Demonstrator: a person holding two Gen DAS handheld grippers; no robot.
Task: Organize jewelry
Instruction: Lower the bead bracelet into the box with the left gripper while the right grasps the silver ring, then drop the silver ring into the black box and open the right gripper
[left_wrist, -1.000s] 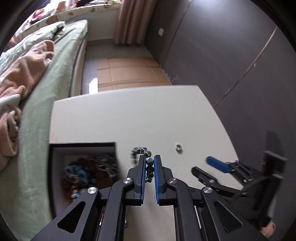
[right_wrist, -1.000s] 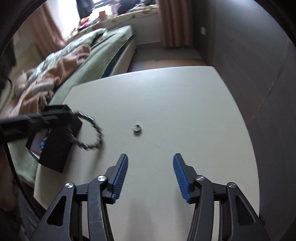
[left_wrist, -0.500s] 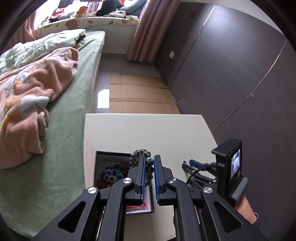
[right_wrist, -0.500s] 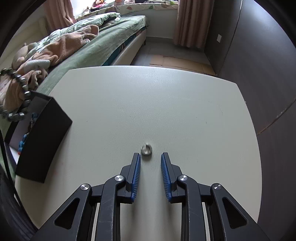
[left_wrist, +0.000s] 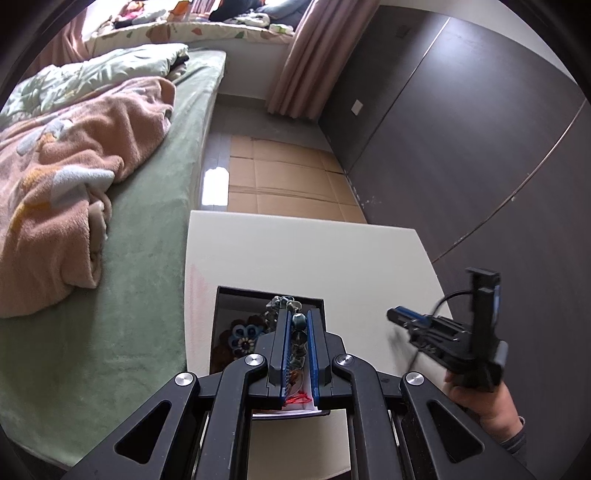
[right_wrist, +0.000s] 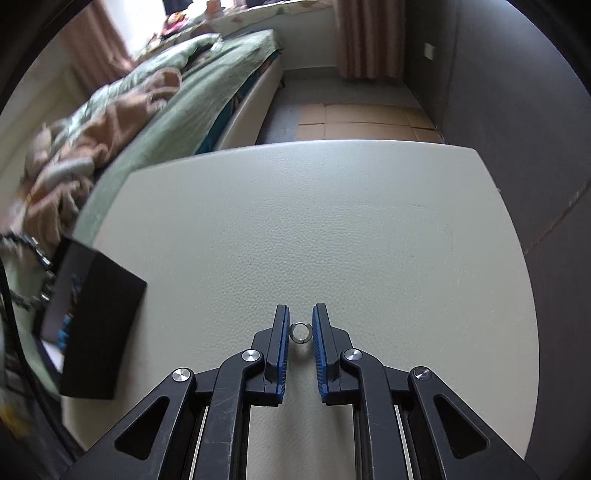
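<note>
My left gripper is shut on a dark beaded bracelet and holds it above the open black jewelry box, which holds several pieces, among them a blue flower piece. In the right wrist view the box stands at the table's left edge, with the bracelet hanging over it. My right gripper is down at the table with its jaws narrowly apart around a small silver ring; the pads do not touch it. The right gripper also shows in the left wrist view.
The white table ends at its far edge before a cardboard-covered floor. A green bed with a pink blanket runs along the table's left side. A dark wall stands to the right.
My left gripper carried the bracelet from the table to above the box. My right gripper narrowed and moved forward until the ring sits between its jaws.
</note>
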